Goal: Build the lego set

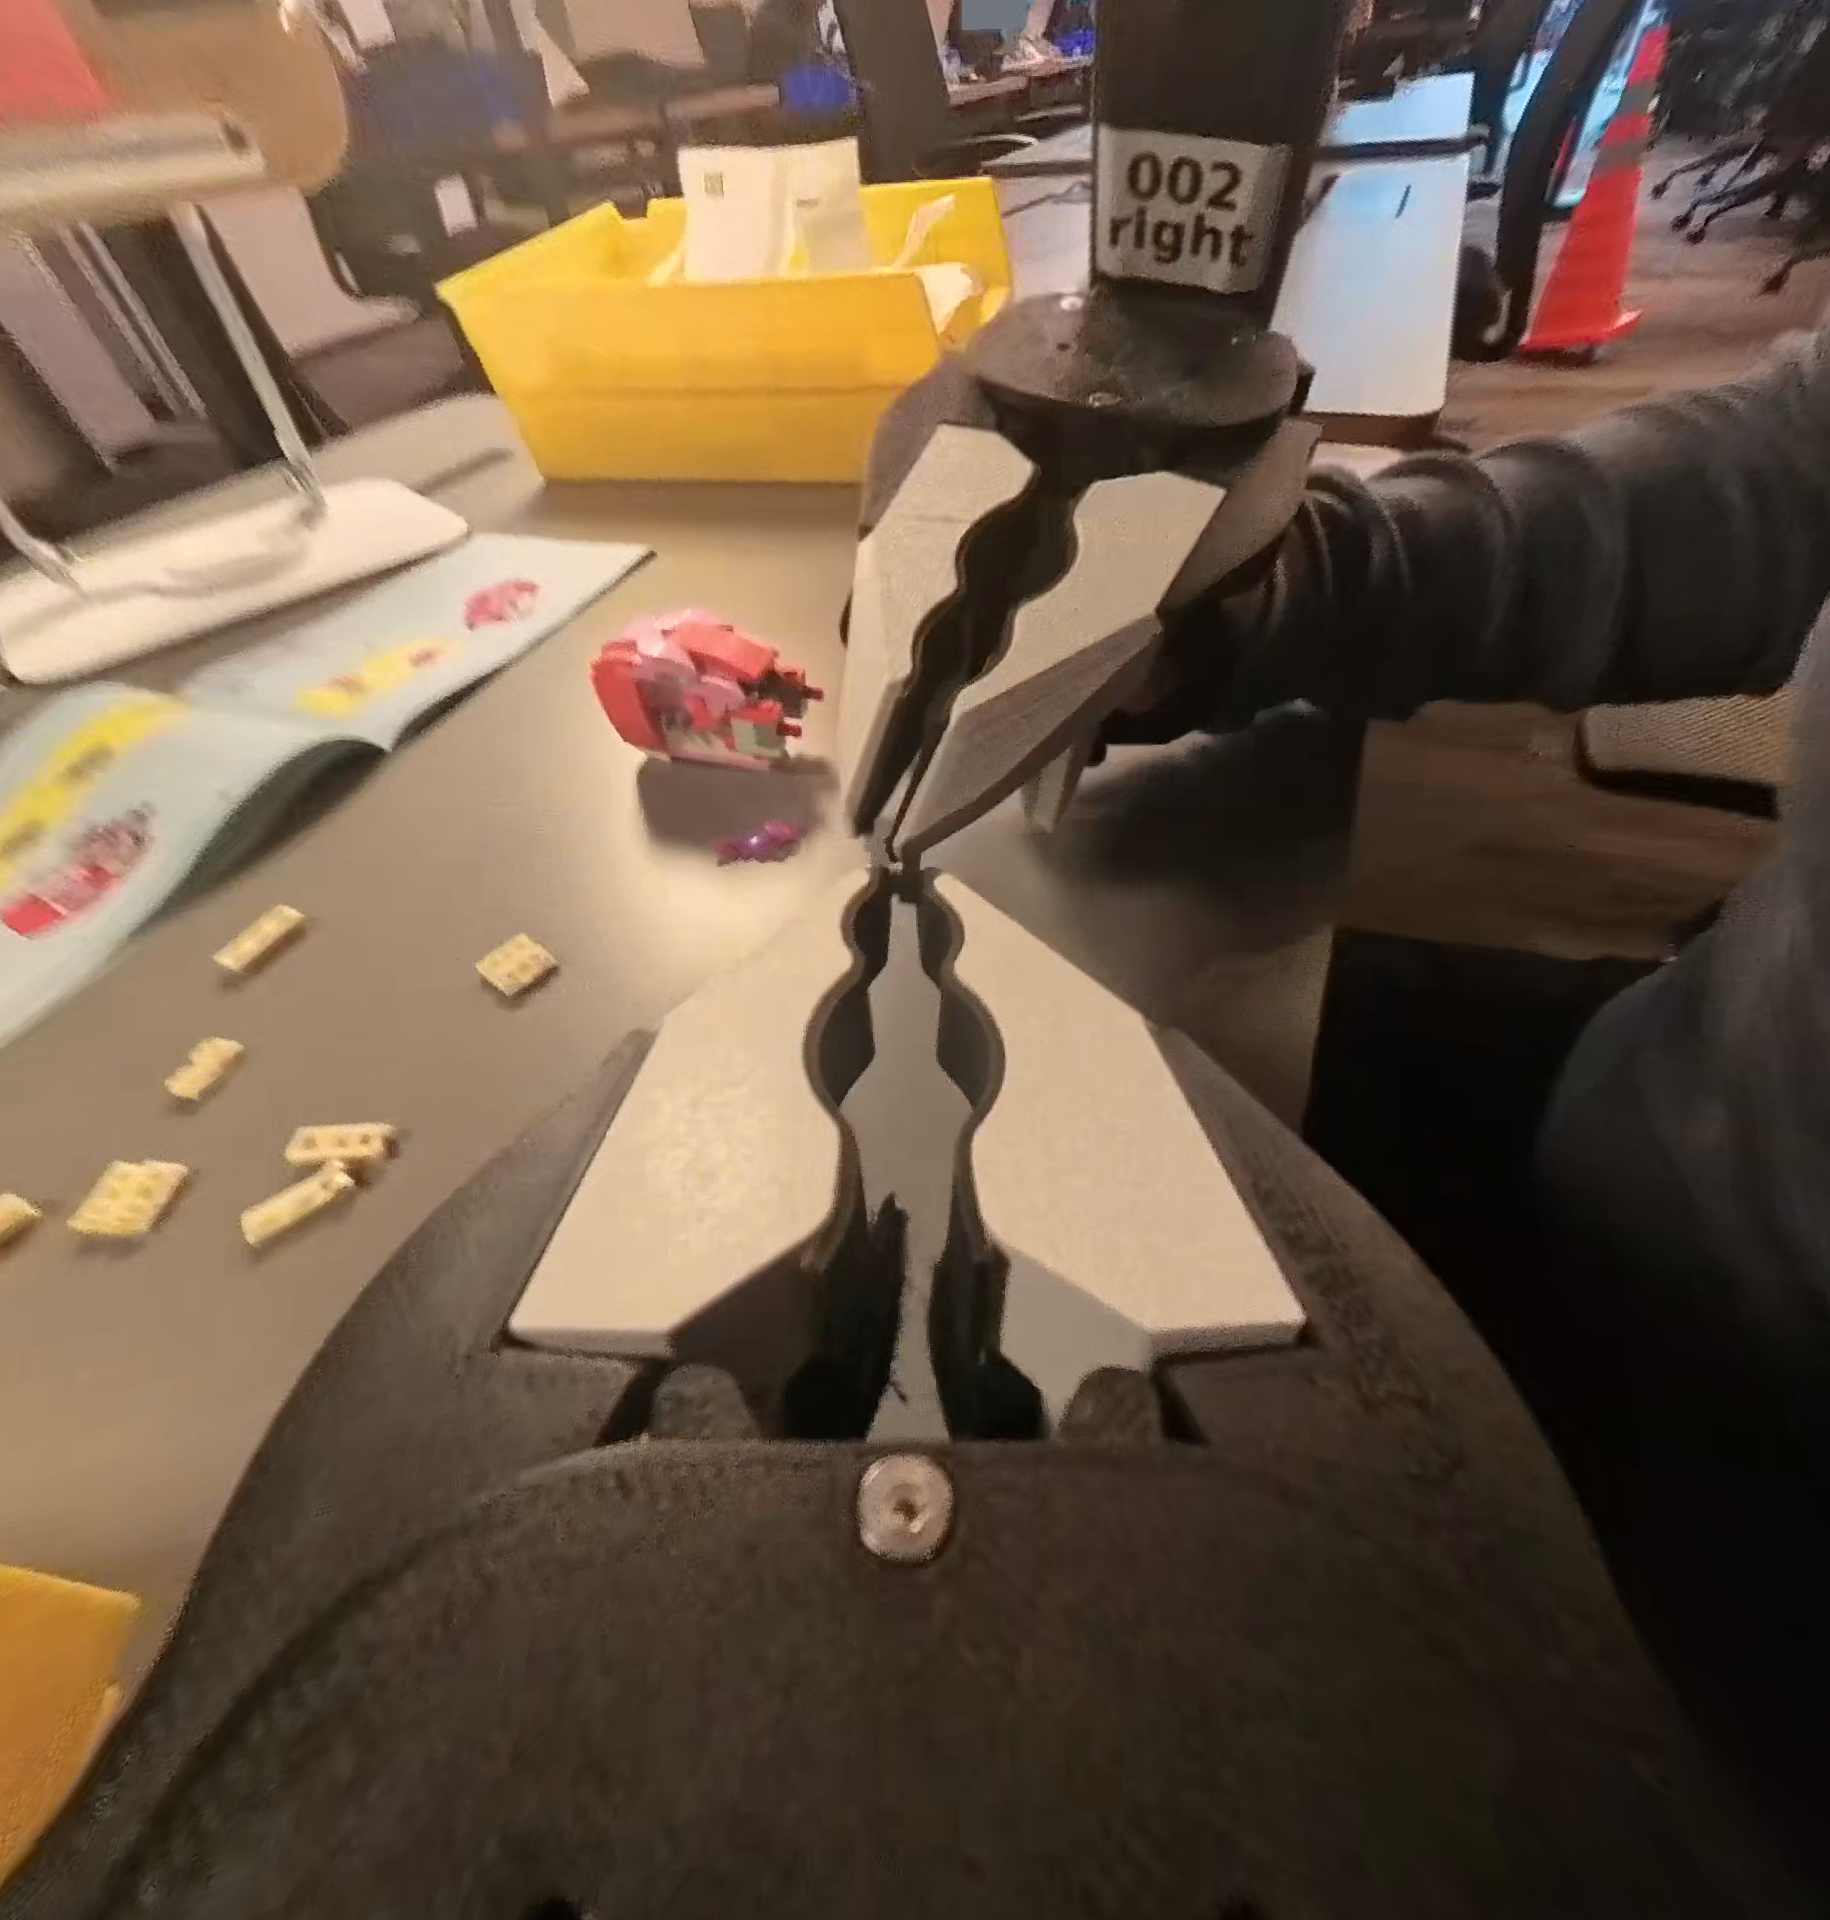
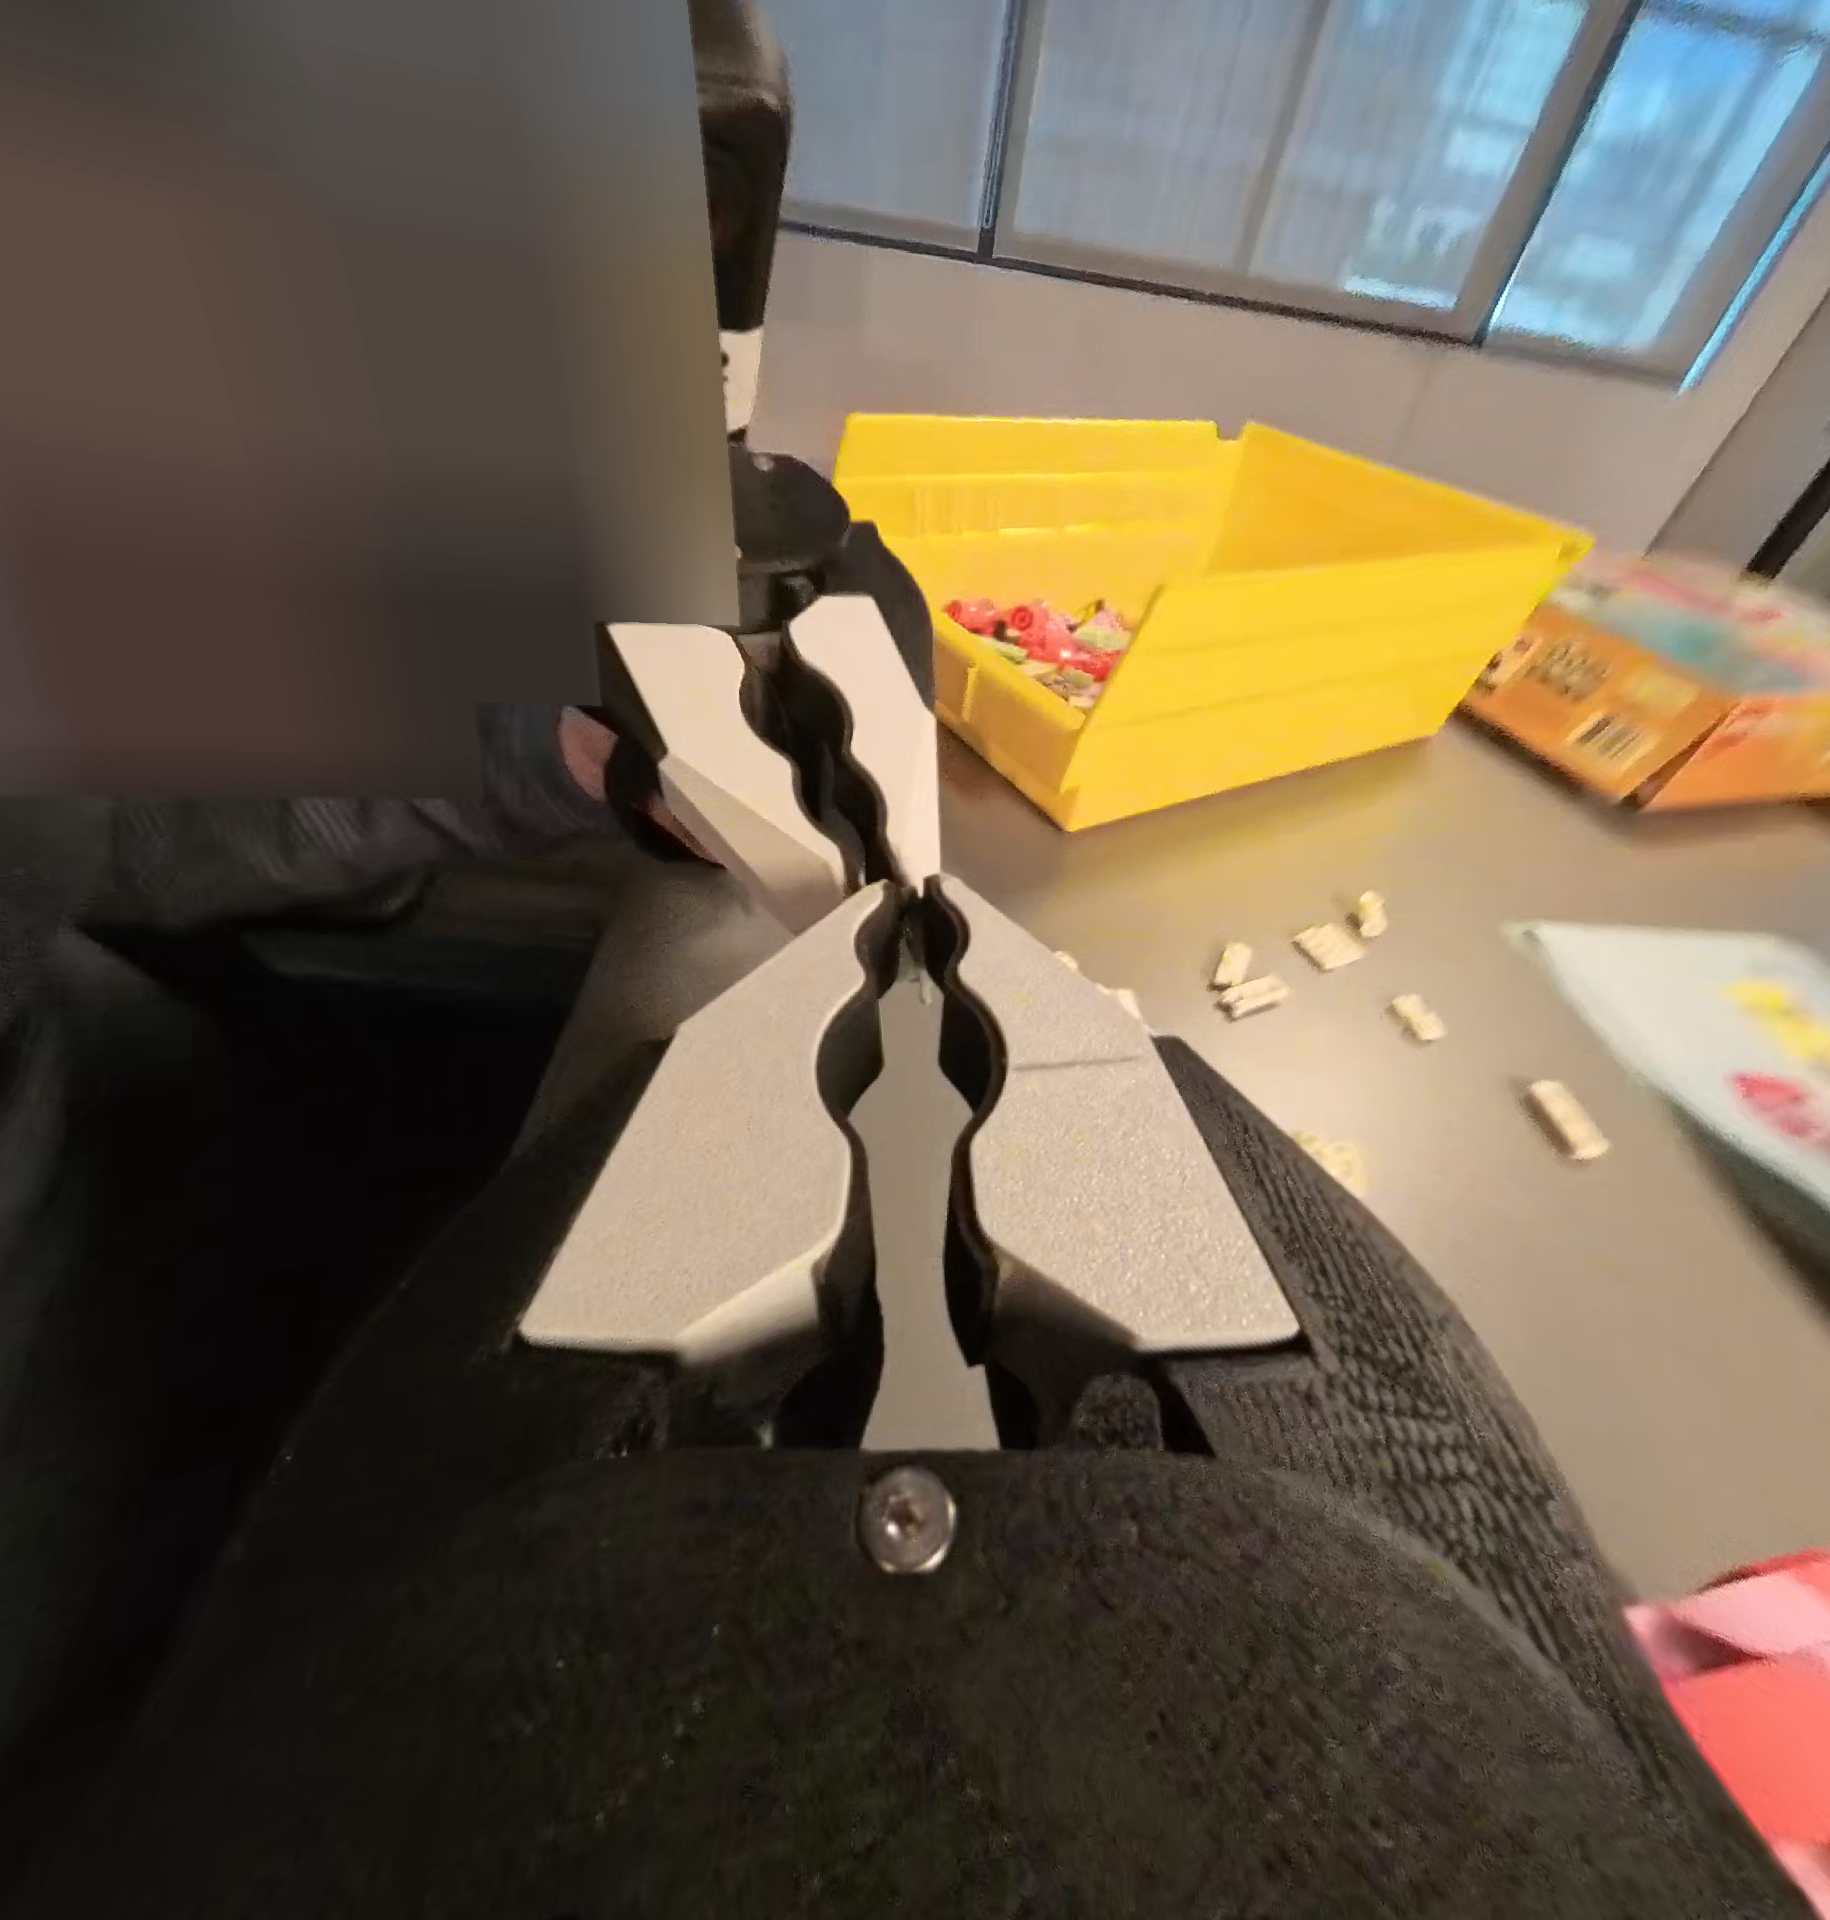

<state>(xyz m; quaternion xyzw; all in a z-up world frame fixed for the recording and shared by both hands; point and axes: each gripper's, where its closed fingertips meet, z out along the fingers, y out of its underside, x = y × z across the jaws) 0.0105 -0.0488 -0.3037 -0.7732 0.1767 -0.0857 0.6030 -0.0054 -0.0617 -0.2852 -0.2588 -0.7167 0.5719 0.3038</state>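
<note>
At the far left of the worktop [image 1: 454, 831] an open booklet [image 1: 80, 810] lies flat. Just right of it, tan plates [image 1: 516, 964] are scattered loose, none joined to another as far as the blur lets me judge. Behind them stands a yellow bin [image 1: 703, 364] with white paper bags in it.

Toward the middle a red model [image 1: 698, 691] lies on its side, partly built, red and pink with a few dark studs sticking out. It is well apart from the plates, and neither tool touches it. A purple piece [image 1: 755, 840] lies alone just in front of it.

Right of the model the two tools meet tip to tip above the worktop's near edge. The left tool [image 1: 895, 883] is narrow, its tips nearly together, and a dark bit [image 1: 897, 886] seems pinched between them. The right tool [image 1: 883, 836], held by a hand in a dark sleeve [image 1: 1513, 582], points down at it with its jaws closed up. In its own view a pale bit [image 2: 919, 982] shows between its fingers just behind the tips. Both bits are too small to name.

In the right wrist view a second bin [image 2: 1306, 675] holds mixed red and green pieces, and an orange box [image 2: 1669, 696] lies to its right.
</note>
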